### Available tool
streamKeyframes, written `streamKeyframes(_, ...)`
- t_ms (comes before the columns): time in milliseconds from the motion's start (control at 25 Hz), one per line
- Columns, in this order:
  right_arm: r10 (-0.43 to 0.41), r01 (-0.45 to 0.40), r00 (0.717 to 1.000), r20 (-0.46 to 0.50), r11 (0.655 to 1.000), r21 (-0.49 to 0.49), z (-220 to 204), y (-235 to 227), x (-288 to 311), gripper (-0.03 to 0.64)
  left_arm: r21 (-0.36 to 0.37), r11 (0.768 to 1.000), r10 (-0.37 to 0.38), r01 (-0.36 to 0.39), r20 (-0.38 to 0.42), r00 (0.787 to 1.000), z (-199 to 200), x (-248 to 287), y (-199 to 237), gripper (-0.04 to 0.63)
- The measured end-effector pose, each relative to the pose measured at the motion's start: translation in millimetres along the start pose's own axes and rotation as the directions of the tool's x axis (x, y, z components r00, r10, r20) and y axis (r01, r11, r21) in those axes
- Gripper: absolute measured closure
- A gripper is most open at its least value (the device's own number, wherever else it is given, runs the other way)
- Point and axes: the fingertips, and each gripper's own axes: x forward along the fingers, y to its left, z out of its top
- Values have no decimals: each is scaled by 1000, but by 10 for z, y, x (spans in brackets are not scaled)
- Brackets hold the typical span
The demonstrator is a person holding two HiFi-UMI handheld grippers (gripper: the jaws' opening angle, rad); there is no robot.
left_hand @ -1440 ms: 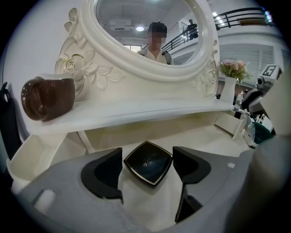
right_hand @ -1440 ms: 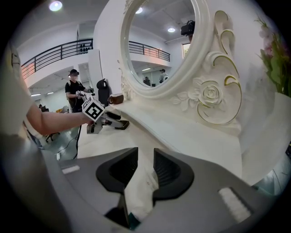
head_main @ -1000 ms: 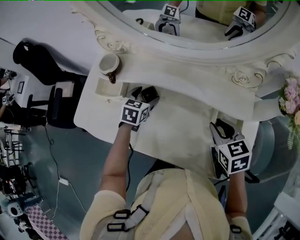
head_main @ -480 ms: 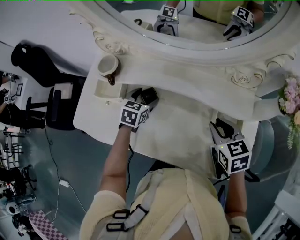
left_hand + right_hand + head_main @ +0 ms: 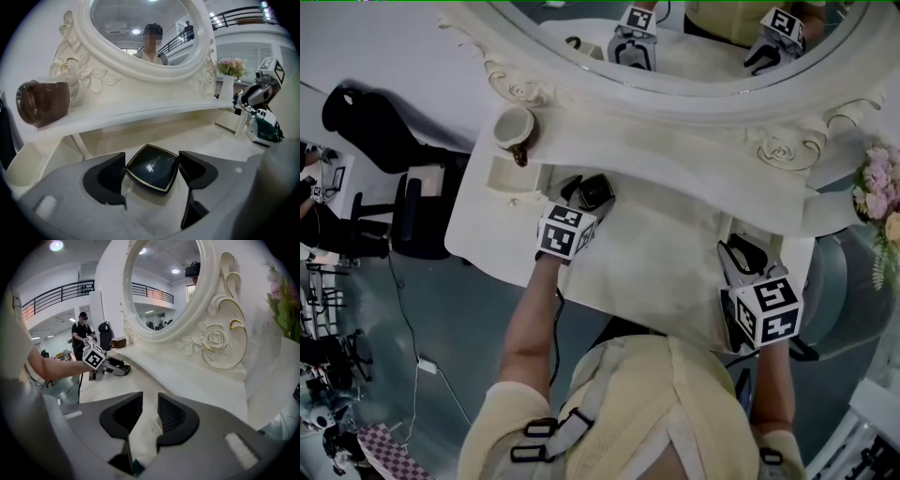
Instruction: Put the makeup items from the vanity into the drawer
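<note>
Zero change over the past second: both grippers sit where they were, so the task stands at the pickup. Left gripper point(image 5: 152, 161): jaws closed against both sides of the black compact point(image 5: 153, 169), which lies on the vanity top point(image 5: 666, 253) at ten o'clock. Right gripper point(image 5: 150, 408), five o'clock: jaws slightly parted, nothing between them. Brown cup point(image 5: 43, 103) on the shelf, eleven o'clock: contents unreadable. Side tray point(image 5: 491, 178), nine o'clock: nothing showing inside. No open drawer in view.
</note>
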Motion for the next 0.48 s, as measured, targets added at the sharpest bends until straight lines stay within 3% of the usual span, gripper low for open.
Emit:
streamKeyframes(160,-2,2,1000,6,1000,3,-51,-9,-57,508,44,999,-4,2,48,999,131,-133,-138,225)
streamKeyframes(480,-37,36,998,44,999,29,-104,-95,-240,508,240,970,-70,36,137,988,569,-374,-719,226)
